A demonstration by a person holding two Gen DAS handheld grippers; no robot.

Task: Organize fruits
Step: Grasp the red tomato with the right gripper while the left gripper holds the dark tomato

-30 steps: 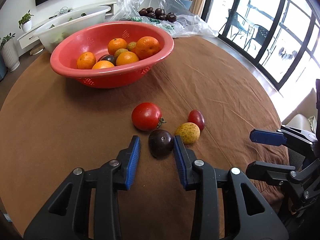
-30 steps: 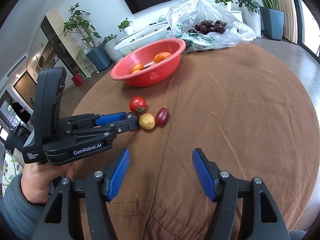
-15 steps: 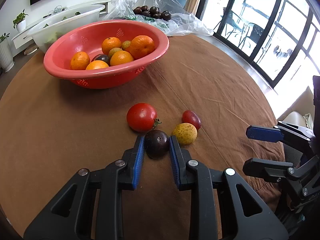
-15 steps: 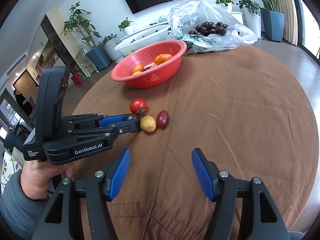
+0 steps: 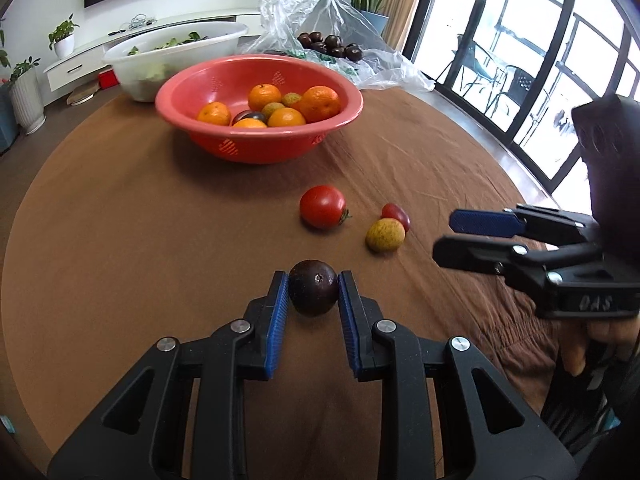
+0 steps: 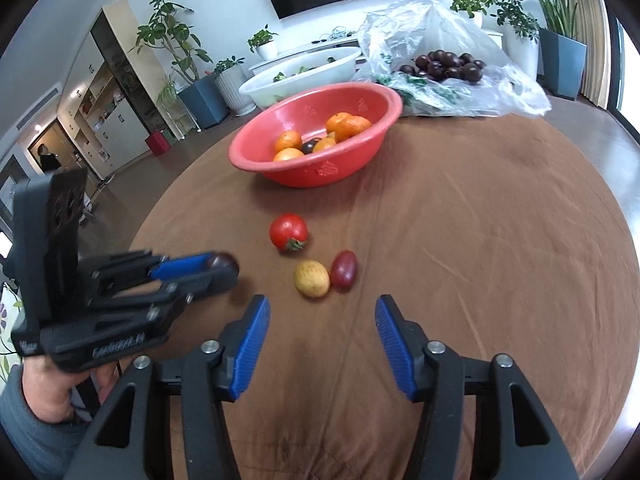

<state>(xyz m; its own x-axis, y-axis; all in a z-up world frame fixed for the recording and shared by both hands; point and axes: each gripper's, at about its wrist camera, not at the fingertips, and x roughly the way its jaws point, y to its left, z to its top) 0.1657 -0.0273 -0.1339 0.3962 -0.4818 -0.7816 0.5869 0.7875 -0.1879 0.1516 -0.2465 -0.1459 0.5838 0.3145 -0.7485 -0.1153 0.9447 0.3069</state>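
Dark plum (image 5: 313, 288) clamped in left gripper (image 5: 313, 294).
Right gripper (image 6: 322, 330) jaws apart, just closing, empty; its body reads "DAS".

Two claws are in view: the left claw (image 5: 313, 295) and the right claw (image 6: 322, 340). One dark plum (image 5: 313, 293) sits between the left claw's pads. Ahead of that claw, loose on the brown surface (image 5: 140, 240), lie three pieces: one red tomato (image 5: 322, 206), one speckled yellow fruit (image 5: 385, 234) and one small dark-red fruit (image 5: 396, 216) touching it. Further ahead stands one red bowl (image 5: 256, 148); five oranges (image 5: 320, 103) show in it, along with one dark plum and two small greenish-yellow fruits. Beyond it are one white basin (image 5: 176, 60) and one clear plastic bag (image 5: 320, 12) with a heap of dark plums, too clustered to count exactly.
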